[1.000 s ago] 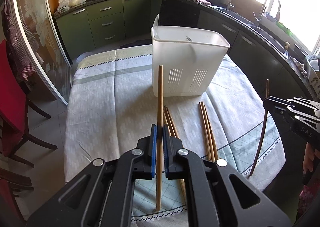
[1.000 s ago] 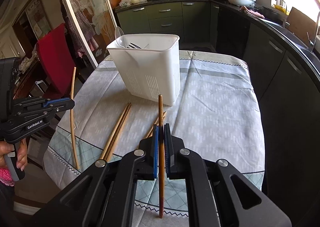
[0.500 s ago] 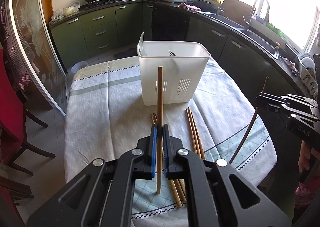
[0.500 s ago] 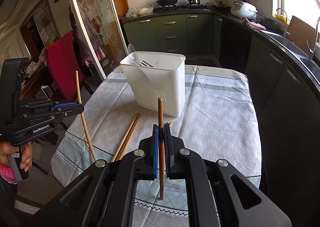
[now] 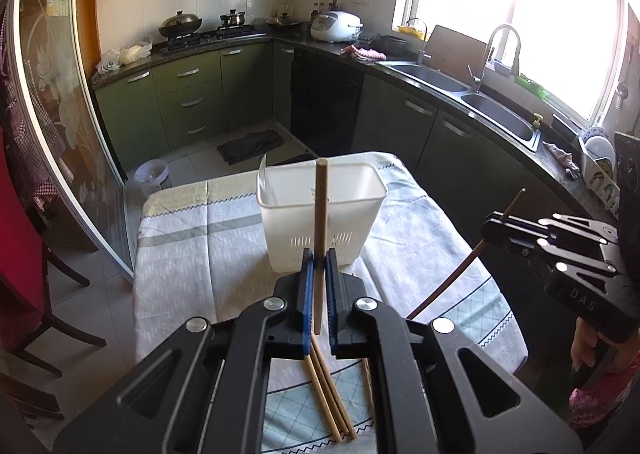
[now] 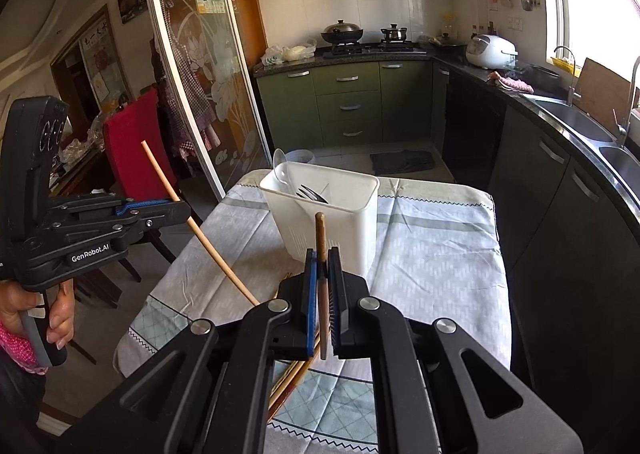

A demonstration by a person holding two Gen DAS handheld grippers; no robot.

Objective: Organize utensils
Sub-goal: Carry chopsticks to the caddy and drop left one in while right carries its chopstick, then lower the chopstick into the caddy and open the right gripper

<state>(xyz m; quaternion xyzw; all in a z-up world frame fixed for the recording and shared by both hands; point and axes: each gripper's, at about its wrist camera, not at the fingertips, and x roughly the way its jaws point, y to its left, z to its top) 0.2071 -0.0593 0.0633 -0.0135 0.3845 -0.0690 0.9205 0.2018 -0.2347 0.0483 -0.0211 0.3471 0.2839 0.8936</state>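
Both grippers rose; left gripper [image 5: 316, 266] and right gripper [image 6: 323, 266] each pinch a chopstick [image 5: 320, 222] upright, bin [image 5: 320, 210] at twelve o'clock.

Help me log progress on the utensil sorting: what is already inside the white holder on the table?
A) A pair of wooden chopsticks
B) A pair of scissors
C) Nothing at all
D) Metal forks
D: in the right wrist view, dark metal fork tines show inside the white holder, while each gripper, left and right, is clamped on one chopstick outside it.
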